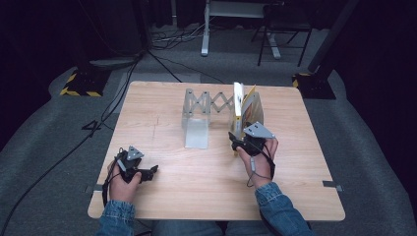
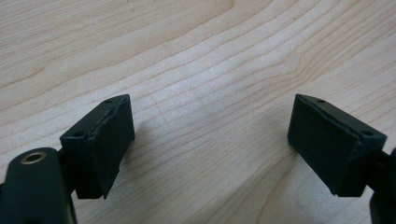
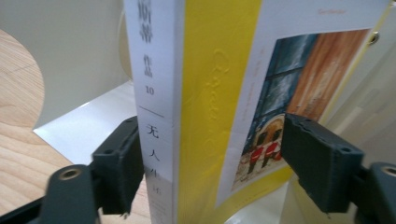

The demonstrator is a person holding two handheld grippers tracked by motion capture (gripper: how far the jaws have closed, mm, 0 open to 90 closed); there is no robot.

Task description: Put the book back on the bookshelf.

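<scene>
A book [image 1: 238, 105] with a white spine and a yellow cover stands in the right end of a metal folding book rack [image 1: 199, 114] at the middle of the table. My right gripper [image 1: 239, 142] is at the book's near edge. In the right gripper view the book [image 3: 205, 116] fills the space between the two jaws. The left jaw lies against the spine and the right jaw sits beside the picture on the cover, so my right gripper [image 3: 212, 163] is open wide around the book. My left gripper [image 1: 150, 172] rests open on the table at the front left, its jaws [image 2: 210, 149] holding nothing.
The wooden table [image 1: 162, 128] has bare wood left of the rack and along the front. The rack's left bay [image 1: 196, 132] holds nothing. Beyond the table are grey carpet, cables and stand legs [image 1: 205, 46].
</scene>
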